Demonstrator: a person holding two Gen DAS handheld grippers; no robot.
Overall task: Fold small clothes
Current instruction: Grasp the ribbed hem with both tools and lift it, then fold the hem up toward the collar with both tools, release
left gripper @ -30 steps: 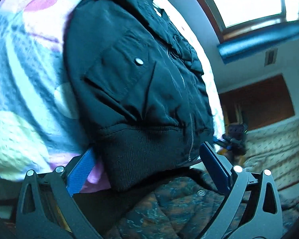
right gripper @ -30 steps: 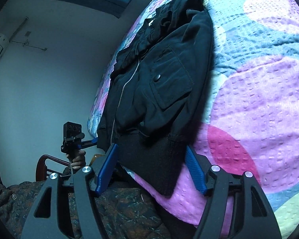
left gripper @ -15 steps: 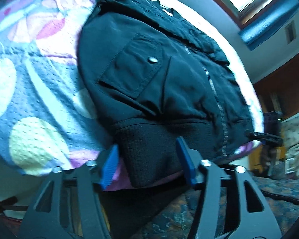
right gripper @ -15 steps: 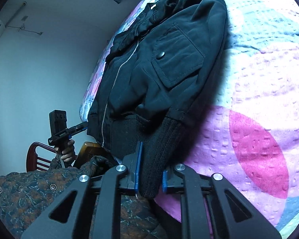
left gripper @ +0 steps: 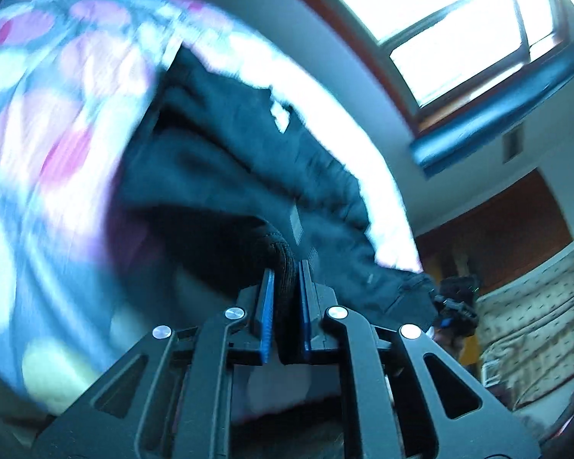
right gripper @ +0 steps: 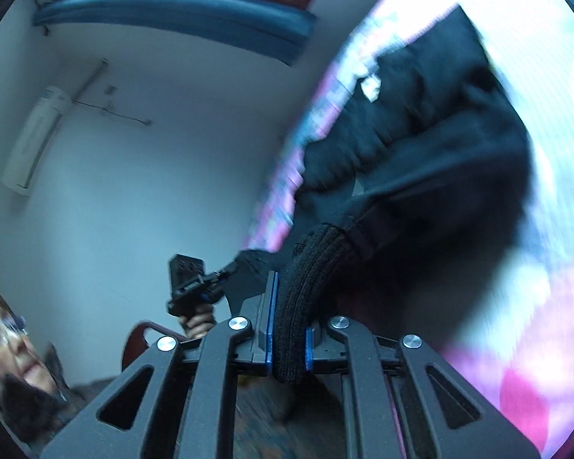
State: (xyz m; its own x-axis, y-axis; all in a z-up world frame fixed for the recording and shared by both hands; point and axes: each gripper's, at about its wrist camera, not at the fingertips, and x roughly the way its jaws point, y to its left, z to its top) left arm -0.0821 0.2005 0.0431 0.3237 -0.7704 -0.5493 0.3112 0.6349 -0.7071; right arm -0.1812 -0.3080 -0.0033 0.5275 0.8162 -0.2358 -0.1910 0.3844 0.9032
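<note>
While both grippers clamp the ribbed hem (left gripper: 283, 264) of the black jacket (left gripper: 256, 176), the fold itself looks barely begun: the grasp is made, the near end of the garment is raised off the bedspread (left gripper: 38, 145), and the carry-over toward the collar, any sleeve tucking and the final flattening all appear still to do.

Nearest the left wrist camera, the left gripper (left gripper: 285, 287) has its blue pads drawn narrow, with a thick roll of the knit hem pinched between them. It points somewhat downward over the near edge of the bed. In the right wrist view the right gripper (right gripper: 289, 306) is likewise nipped tight on the hem, the ribbed band (right gripper: 306, 287) bulging up out of the pads; it points closer to level. The two grips sit at opposite ends of the hem, so the band hangs stretched between them. The person's hand (right gripper: 199, 319) shows in the right view, wrapped round the left tool's handle.

Further off, the jacket body slopes from the lifted hem down to the bedspread, where its collar end and a white label (left gripper: 281, 114) lie toward the far edge. Motion blur hides the finer creases. Beyond the bed are the window (left gripper: 459, 26) and a pale wall.
</note>
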